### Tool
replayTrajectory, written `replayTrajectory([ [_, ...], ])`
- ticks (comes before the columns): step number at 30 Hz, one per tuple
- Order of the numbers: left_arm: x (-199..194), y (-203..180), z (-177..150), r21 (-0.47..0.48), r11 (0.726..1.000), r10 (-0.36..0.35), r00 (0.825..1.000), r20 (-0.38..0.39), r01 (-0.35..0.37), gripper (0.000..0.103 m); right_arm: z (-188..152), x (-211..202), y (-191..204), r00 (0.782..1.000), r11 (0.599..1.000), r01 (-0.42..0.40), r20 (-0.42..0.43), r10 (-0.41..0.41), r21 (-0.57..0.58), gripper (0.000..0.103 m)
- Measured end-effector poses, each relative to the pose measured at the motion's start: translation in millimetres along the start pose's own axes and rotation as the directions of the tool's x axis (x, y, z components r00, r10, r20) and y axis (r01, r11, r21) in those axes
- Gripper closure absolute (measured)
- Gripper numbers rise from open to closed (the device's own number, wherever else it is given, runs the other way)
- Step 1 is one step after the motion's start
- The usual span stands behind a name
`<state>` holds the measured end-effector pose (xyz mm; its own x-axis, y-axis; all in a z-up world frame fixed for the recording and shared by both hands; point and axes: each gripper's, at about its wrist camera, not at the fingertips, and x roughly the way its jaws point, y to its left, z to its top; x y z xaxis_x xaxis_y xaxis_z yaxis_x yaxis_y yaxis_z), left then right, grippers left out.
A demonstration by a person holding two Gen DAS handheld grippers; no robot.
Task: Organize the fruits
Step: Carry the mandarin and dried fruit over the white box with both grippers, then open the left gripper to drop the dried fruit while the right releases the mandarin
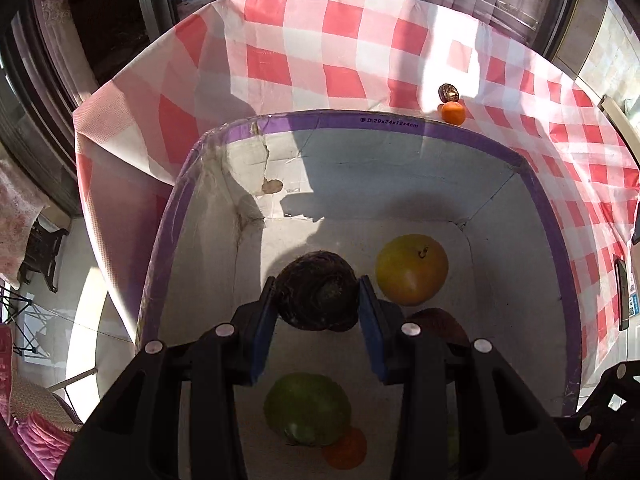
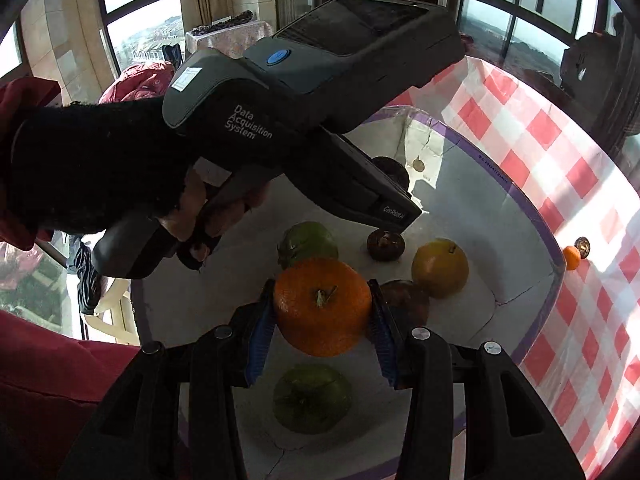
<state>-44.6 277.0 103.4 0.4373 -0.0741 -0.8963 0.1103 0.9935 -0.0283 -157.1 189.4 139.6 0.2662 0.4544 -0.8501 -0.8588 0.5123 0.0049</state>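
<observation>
My left gripper (image 1: pixel 318 300) is shut on a dark brown round fruit (image 1: pixel 316 290) and holds it over the white box with a purple rim (image 1: pixel 392 122). My right gripper (image 2: pixel 322 308) is shut on a large orange (image 2: pixel 322 306) and holds it above the same box (image 2: pixel 536 220). In the box lie a yellow fruit (image 1: pixel 412 268), a green fruit (image 1: pixel 306 408), a small orange fruit (image 1: pixel 346 450) and a reddish-brown fruit (image 1: pixel 438 320). The right wrist view shows two green fruits (image 2: pixel 308 242) (image 2: pixel 312 398), a dark fruit (image 2: pixel 386 244) and the yellow fruit (image 2: pixel 440 268).
The box stands on a red-and-white checked tablecloth (image 1: pixel 320 52). A small tangerine (image 1: pixel 454 113) and a dark round fruit (image 1: pixel 449 91) lie on the cloth beyond the box's far rim. The left hand-held device (image 2: pixel 320 92) crosses the right wrist view. Windows surround the table.
</observation>
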Motion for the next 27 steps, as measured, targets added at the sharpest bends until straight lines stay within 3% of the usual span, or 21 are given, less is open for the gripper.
replayTrajectory([
  [4, 16, 1, 11, 0.066, 0.998, 0.024, 0.999, -0.037, -0.021, 0.063, 9, 34, 41, 0.989, 0.982, -0.063, -0.139, 0.038, -0.176, 0.059],
  [8, 34, 2, 16, 0.105, 0.994, 0.043, 0.995, -0.088, -0.034, 0.064, 12, 58, 76, 0.979, 0.94, -0.082, -0.205, 0.014, -0.33, 0.059],
  [12, 51, 8, 19, 0.131, 0.99, 0.06, 0.99, -0.129, -0.043, 0.064, 21, 73, 70, 0.971, 0.945, -0.095, -0.238, 0.019, -0.312, 0.059],
  [14, 60, 8, 18, 0.139, 0.99, 0.029, 0.985, -0.169, -0.005, 0.064, 24, 77, 68, 0.967, 0.95, -0.118, -0.253, 0.043, -0.289, 0.059],
  [18, 73, -2, 12, 0.248, 0.969, 0.024, 0.982, -0.189, 0.024, 0.063, 22, 87, 67, 0.951, 0.95, -0.173, -0.296, 0.092, -0.262, 0.059],
  [24, 76, 8, 15, 0.225, 0.968, -0.066, 0.979, -0.195, 0.11, 0.063, 23, 96, 66, 0.94, 0.943, -0.209, -0.32, 0.121, -0.257, 0.059],
  [27, 79, 9, 16, 0.197, 0.962, -0.142, 0.96, -0.24, 0.191, 0.049, 16, 100, 68, 0.928, 0.935, -0.217, -0.357, 0.108, -0.28, 0.059],
])
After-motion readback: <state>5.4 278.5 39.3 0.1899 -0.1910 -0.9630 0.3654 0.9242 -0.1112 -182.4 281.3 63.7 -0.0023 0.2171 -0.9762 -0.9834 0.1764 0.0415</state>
